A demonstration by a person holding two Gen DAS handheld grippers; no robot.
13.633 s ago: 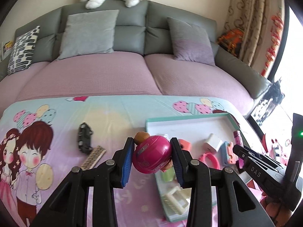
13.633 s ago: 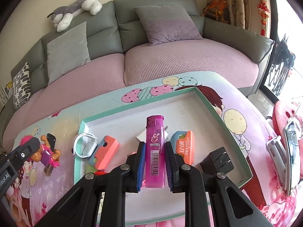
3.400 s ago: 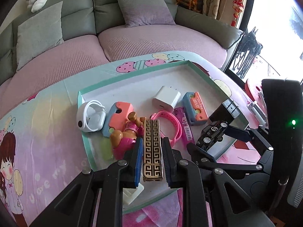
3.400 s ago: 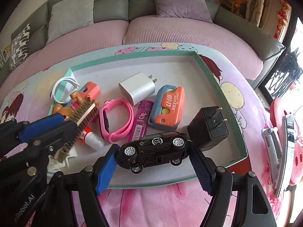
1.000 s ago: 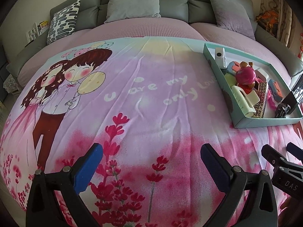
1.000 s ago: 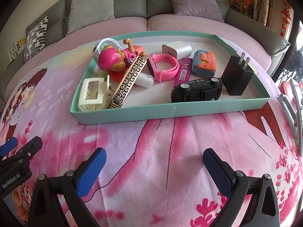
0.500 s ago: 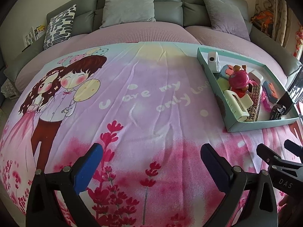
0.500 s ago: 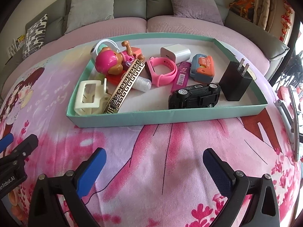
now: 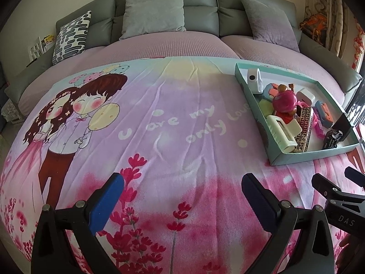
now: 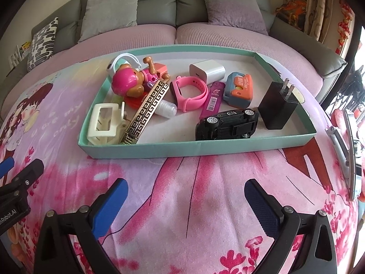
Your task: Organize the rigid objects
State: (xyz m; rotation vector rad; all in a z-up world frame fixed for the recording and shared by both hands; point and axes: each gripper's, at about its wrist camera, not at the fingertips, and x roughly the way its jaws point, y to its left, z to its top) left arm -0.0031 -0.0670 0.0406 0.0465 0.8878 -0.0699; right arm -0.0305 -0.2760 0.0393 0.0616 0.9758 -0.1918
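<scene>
Looks like the sorting's basically wrapped: left gripper [image 9: 180, 199] and right gripper [image 10: 186, 202] both hang wide open and empty over the blanket [image 9: 173, 118], with the toy car [image 10: 227, 124], gold comb [image 10: 146, 111] and the rest piled in the teal tray [image 10: 198, 151], so next is probably just checking for strays.

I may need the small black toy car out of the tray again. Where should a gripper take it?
Grip the small black toy car across roof and underside, coming from above; it lies on its side, wheels facing the teal tray's near wall.
</scene>
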